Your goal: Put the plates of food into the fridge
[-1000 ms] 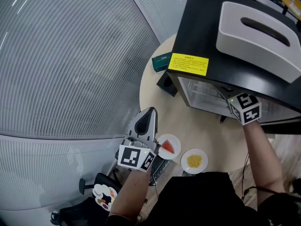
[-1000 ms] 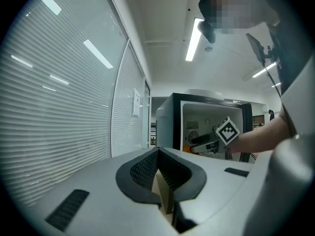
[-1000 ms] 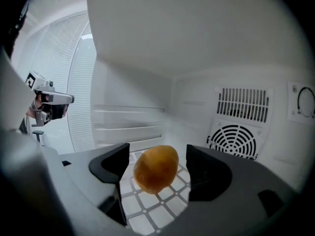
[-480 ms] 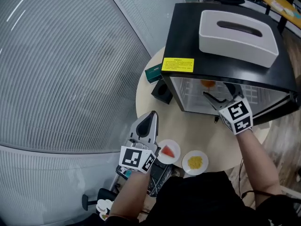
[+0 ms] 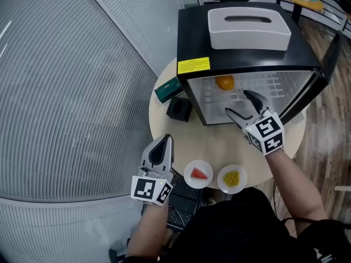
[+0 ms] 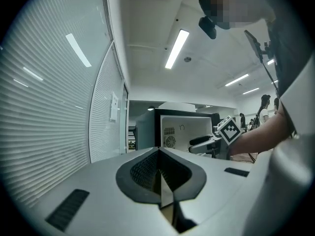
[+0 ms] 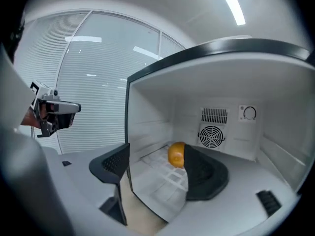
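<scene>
Left gripper (image 5: pixel 165 141): jaws pressed together, empty, at the round tabletop's (image 5: pixel 216 142) near edge, beside red-slice plate (image 5: pixel 198 173) and yellow-food plate (image 5: pixel 232 178). Right gripper (image 5: pixel 237 102): jaws wide apart, empty, at the open mini fridge (image 5: pixel 192 32) with an orange (image 5: pixel 225 82) inside.

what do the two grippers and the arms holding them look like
The left gripper is silver-grey, tapering to a point, with black textured pads. The right gripper shows curved dark jaws. Each carries a white cube with black square markers. The forearms are unsleeved; the person wears a black top.
</scene>
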Available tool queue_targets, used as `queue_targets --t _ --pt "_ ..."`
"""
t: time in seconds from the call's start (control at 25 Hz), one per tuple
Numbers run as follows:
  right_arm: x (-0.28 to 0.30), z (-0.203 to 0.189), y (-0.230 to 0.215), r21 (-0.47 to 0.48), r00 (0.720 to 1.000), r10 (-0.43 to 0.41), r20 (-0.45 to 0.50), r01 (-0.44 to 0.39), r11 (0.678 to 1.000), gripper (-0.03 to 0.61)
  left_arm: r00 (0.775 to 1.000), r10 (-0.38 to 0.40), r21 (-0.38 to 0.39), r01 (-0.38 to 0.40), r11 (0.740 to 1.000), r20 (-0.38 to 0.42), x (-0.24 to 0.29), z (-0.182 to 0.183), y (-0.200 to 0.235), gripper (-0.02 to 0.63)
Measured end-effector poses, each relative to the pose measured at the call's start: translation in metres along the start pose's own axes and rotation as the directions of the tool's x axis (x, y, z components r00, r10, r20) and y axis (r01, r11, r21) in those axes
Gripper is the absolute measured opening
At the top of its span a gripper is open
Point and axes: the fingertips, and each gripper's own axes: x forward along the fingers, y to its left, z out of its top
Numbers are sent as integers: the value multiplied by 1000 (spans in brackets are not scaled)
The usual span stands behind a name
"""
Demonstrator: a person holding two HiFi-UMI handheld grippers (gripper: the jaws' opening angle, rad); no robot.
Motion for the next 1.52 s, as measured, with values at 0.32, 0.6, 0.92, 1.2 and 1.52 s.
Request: queue_targets --t 0.32,0.6,0.92,1.2,1.52 --pt "-36 -2 31 25 997 -73 9 73 997 351 999 -52 -19 52 998 10 -35 -4 9 5" --pt "-81 -6 45 65 985 -172 21 170 983 351 991 -124 2 124 992 44 -58 4 1 5" --pt "-128 -32 74 116 970 -244 14 241 964 351 976 -210 20 209 978 48 -81 2 -16 5" --pt "-158 -58 96 137 960 -279 -17 279 950 351 967 -247 31 245 969 69 -98 2 -29 5" --pt "-189 -98 119 185 954 -292 -63 298 936 351 962 -264 24 263 964 70 -112 -13 -49 5"
